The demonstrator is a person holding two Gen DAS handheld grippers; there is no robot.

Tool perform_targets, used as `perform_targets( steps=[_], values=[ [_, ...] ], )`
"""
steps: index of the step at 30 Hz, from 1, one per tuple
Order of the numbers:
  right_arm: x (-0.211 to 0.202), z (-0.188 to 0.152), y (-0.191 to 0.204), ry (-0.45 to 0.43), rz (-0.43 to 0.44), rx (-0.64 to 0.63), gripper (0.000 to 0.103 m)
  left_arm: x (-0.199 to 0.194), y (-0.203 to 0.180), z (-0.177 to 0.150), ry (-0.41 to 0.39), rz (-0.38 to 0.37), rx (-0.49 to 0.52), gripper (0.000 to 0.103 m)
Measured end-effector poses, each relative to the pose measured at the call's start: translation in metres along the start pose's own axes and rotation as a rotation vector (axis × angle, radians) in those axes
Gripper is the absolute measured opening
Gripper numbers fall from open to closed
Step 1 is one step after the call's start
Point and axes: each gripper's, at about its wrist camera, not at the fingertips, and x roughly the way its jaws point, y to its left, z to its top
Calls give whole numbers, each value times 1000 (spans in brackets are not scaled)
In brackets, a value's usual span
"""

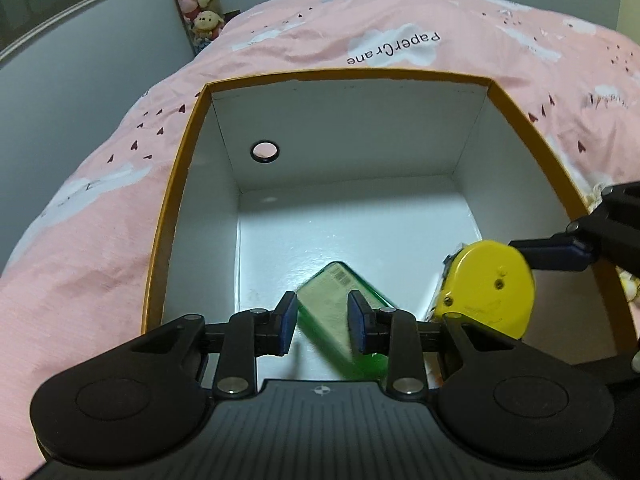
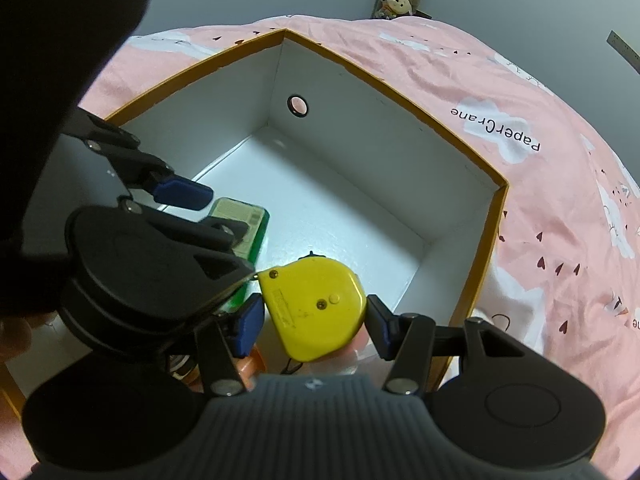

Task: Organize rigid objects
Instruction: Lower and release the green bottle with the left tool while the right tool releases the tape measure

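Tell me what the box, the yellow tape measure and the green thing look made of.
Box: looks like cardboard, matte white inside with an orange outer skin; thin folded walls and a punched, ringed hole.
Yellow tape measure, between the right gripper fingers: seemingly hard moulded plastic, smooth, with visible screws.
Green thing, beneath the left gripper: glossy translucent green, plastic or glass, with a paper-like barcode label.
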Motion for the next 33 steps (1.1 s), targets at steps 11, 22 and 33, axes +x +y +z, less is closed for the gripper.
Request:
perform_targets(
  steps=[11, 22, 33],
  values=[
    [-1, 10, -5, -29, 52, 28, 54, -11, 41, 1, -46, -308, -251, 35],
    [26, 28, -16, -5, 112, 111, 54, -11, 61, 2, -120, -434, -427, 35],
    [66, 47, -23, 19, 98, 151, 54, -7, 60, 2, -125, -415, -456, 36]
  ],
)
